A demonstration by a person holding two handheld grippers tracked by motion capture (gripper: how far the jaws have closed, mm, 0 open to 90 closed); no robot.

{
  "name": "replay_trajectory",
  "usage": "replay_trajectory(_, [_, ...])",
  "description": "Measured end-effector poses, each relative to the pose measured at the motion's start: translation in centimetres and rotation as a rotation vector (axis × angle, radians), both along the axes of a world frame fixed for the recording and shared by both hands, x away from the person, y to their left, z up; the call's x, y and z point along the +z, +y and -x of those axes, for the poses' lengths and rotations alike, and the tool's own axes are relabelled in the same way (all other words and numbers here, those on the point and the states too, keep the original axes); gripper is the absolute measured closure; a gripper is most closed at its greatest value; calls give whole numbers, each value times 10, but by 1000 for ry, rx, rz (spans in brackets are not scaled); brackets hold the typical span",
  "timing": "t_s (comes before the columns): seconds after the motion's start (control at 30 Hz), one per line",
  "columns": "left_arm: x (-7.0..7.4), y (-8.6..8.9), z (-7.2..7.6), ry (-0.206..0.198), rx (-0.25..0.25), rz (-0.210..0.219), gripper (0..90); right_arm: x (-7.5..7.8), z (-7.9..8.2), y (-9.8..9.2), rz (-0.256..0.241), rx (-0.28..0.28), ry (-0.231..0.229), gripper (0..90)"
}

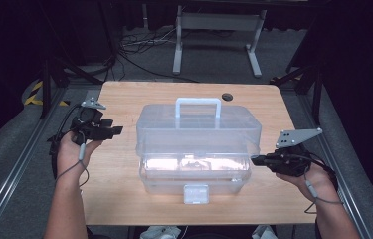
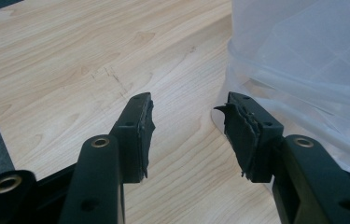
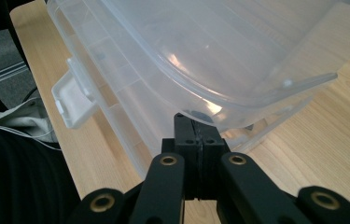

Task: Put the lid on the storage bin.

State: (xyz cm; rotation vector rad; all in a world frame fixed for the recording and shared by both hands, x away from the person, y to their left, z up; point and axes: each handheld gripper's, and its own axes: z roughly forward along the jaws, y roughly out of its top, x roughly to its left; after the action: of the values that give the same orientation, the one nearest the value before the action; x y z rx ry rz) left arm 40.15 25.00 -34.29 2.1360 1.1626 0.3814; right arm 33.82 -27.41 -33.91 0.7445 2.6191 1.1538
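1. A clear plastic storage box (image 1: 197,149) stands in the middle of the tabletop (image 1: 119,199). Its white handle (image 1: 198,103) is toward the far edge and its white front latch (image 1: 196,193) faces the near edge. It looks placed so that both hands can reach its two ends evenly.

2. The left tongs (image 1: 117,130) hover off the box's left end, toward the tabletop's left edge. In the left gripper view the left tongs (image 2: 189,133) stand wide apart and hold nothing, with bare wood between them and the box wall (image 2: 303,70) just beside the right-hand jaw. I judge they are poised to steady or take that end.

3. The right tongs (image 1: 254,160) meet the box's right end at the seam below the lid. In the right gripper view the right tongs (image 3: 196,135) are pressed together, tips tucked under the lid's rim (image 3: 238,100). This reads as prying or lifting the lid from that side.

4. Whether anything thin is pinched between the closed jaws cannot be told; the rim hides their tips.

5. The box's contents are blurred by glare and the cloudy walls; only pale compartment shapes show. The latch's state is too small to judge.
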Motion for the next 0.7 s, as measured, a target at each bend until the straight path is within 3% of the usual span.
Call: replay_trajectory(0.7, [-2, -4, -1, 6, -12, -20, 521, -10, 0, 2, 83, 36, 51, 900])
